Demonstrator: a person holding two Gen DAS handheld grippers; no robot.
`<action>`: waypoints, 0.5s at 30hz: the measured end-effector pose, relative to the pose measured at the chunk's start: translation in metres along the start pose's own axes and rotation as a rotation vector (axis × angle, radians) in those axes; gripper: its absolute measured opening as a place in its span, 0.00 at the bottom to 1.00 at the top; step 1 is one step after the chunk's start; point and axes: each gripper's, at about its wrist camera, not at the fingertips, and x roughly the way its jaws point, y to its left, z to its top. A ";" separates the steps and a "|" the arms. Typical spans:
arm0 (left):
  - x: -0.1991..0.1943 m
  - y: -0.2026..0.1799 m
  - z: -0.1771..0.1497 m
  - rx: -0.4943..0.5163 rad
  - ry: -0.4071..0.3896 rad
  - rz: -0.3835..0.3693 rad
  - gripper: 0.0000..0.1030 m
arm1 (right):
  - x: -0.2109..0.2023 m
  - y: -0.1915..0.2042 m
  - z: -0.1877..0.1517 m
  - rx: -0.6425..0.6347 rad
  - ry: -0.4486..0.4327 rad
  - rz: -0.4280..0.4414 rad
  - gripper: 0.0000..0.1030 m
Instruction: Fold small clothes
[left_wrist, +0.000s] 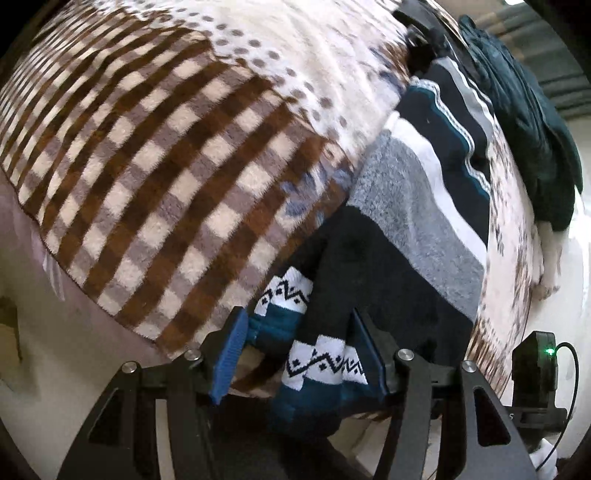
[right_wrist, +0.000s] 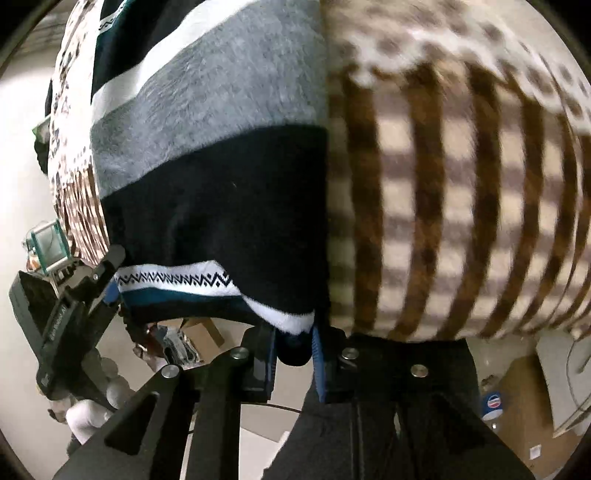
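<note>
Item: striped sweater (left_wrist: 413, 206), lying on a checked blanket (left_wrist: 147, 177), long axis running from the near edge of the bed away toward the far right in the left wrist view.

Left gripper (left_wrist: 295, 350): fingers are sitting either side of the patterned hem (left_wrist: 321, 362); cloth is bunching between them, but firm clamping cannot be told.

Right gripper (right_wrist: 295, 347): fingers are closing tightly on the other hem corner (right_wrist: 291, 321), pinching white and dark cloth.

Relation: both grippers are holding the near hem, the garment stretching directly ahead of each, neither nearer than the other. The hem is hanging just past the blanket's near edge.

Open room: bare checked blanket is lying left of the sweater in the left wrist view. A dark garment (left_wrist: 524, 122) is crowding the far right edge.

Judgement: a fold is likely carrying the hem forward along the long axis.
</note>
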 end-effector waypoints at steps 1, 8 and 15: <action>0.002 -0.002 -0.001 0.021 0.007 0.002 0.53 | 0.002 0.002 -0.002 -0.019 -0.006 -0.008 0.17; 0.010 -0.005 -0.008 0.100 -0.019 0.030 0.10 | -0.005 -0.003 0.001 0.038 -0.073 0.075 0.31; 0.020 -0.002 -0.005 0.111 0.013 0.054 0.10 | -0.001 -0.008 -0.006 0.058 -0.099 0.008 0.18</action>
